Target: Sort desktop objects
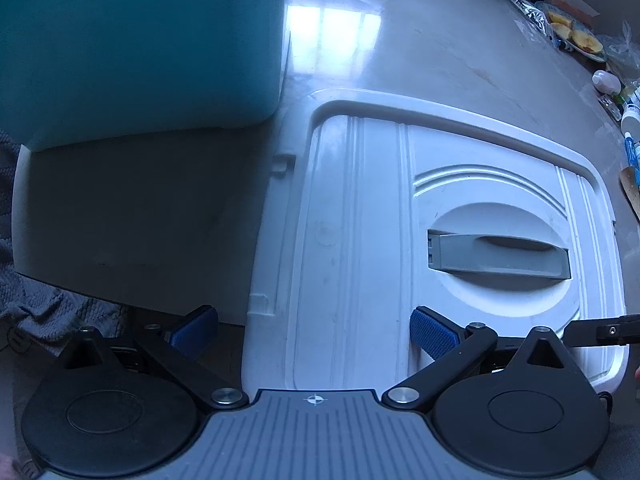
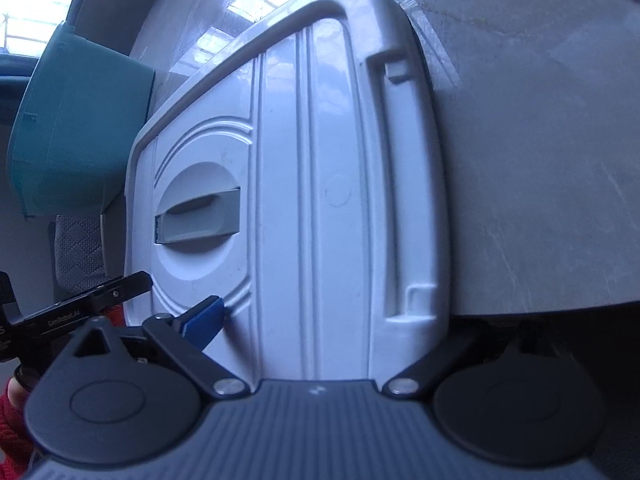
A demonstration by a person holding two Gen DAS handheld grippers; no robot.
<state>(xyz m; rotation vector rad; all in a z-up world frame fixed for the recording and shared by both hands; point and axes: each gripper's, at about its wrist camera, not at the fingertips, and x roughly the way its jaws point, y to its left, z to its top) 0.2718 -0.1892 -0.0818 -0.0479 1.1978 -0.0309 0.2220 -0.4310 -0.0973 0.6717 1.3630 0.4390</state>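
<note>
A white storage-box lid [image 1: 360, 220] with a grey handle [image 1: 498, 254] is seen lying flat on the bench [image 1: 440, 52], its near edge between the spread fingers of the left gripper [image 1: 314, 330] and of the right gripper [image 2: 320, 332]. A teal bin [image 1: 140, 48] stands beyond the left fingers.

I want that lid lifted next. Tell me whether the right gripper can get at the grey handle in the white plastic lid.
Probably yes. The grey handle lies uncovered in the white plastic lid's round recess, just ahead of the right gripper, whose jaws stand wide open. The left gripper straddles the lid's other edge, away from the handle.
</note>
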